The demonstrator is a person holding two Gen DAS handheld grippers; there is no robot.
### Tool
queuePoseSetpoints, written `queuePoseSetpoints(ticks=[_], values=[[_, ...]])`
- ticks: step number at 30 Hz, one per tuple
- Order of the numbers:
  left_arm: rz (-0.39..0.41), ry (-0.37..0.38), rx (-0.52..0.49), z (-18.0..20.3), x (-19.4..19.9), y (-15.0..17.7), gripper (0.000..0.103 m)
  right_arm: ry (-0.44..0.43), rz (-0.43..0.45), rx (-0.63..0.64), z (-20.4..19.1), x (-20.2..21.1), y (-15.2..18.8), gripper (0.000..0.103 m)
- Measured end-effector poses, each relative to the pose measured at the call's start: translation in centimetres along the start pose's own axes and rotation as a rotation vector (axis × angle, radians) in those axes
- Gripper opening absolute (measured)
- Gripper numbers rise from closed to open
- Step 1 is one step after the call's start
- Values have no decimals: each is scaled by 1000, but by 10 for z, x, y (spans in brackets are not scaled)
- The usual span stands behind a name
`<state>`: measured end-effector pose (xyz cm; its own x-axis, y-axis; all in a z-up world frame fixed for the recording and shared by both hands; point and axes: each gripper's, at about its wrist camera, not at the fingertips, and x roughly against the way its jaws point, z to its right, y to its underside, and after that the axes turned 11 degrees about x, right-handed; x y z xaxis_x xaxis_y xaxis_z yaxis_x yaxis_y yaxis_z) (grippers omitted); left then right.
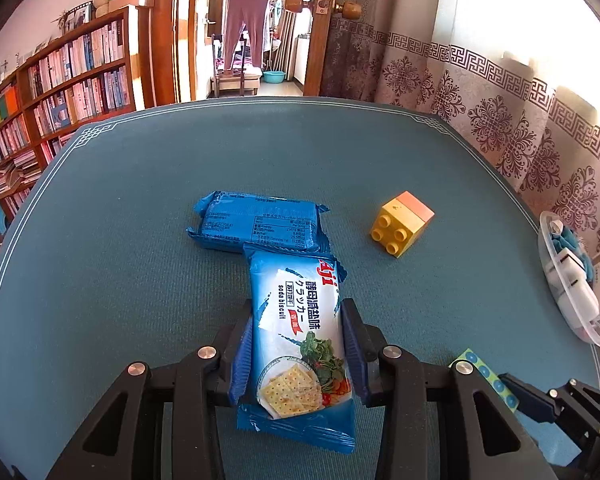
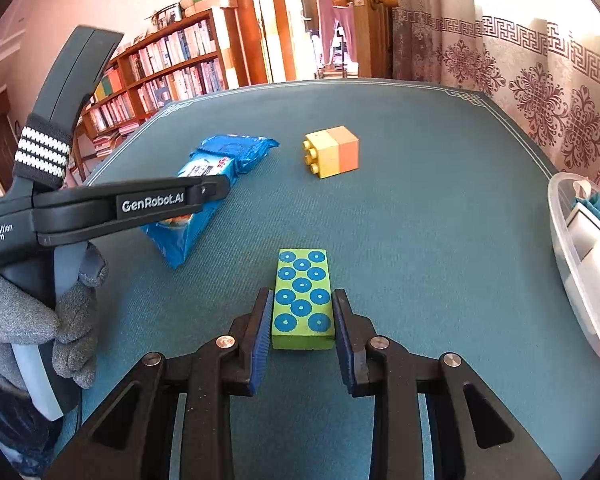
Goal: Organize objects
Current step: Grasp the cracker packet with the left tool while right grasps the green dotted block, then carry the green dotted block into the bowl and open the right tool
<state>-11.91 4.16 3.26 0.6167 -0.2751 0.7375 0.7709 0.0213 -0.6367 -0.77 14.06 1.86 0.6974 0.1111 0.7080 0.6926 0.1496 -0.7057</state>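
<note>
My left gripper (image 1: 298, 316) is shut on a blue-and-white soda biscuit packet (image 1: 296, 336), its far end resting against a second blue biscuit packet (image 1: 258, 222) lying face down on the teal table. The same packets (image 2: 204, 184) show in the right wrist view behind the left gripper's body (image 2: 140, 204). My right gripper (image 2: 302, 308) has its pads against both long sides of a green block with blue dots (image 2: 302, 298) on the table. A yellow-and-orange toy brick (image 1: 402, 222) lies on its side farther back, also in the right wrist view (image 2: 332, 152).
A clear plastic tub (image 2: 580, 272) with white and blue items sits at the table's right edge, also in the left wrist view (image 1: 572, 280). A patterned curtain hangs behind it. A bookshelf (image 1: 60, 80) stands beyond the table's left side. A gloved hand (image 2: 40, 320) holds the left gripper.
</note>
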Motion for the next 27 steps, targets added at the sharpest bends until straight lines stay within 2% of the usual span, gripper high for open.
queuePoseSetpoints(ticks=[8,13,16,21,27], values=[[-4,29,-22,11,3,5,42,68,46,-92,40,26,-3,30],[-9,32,-31,15,2,7,42,68,55,-139,54,38,3,30],[-12,33,-32,16,1,8,42,62,58,-125,53,41,9,30],[-14,33,-30,17,1,8,42,73,17,-96,44,37,24,30],[-13,37,-28,15,2,9,42,75,-34,-141,52,25,39,30]])
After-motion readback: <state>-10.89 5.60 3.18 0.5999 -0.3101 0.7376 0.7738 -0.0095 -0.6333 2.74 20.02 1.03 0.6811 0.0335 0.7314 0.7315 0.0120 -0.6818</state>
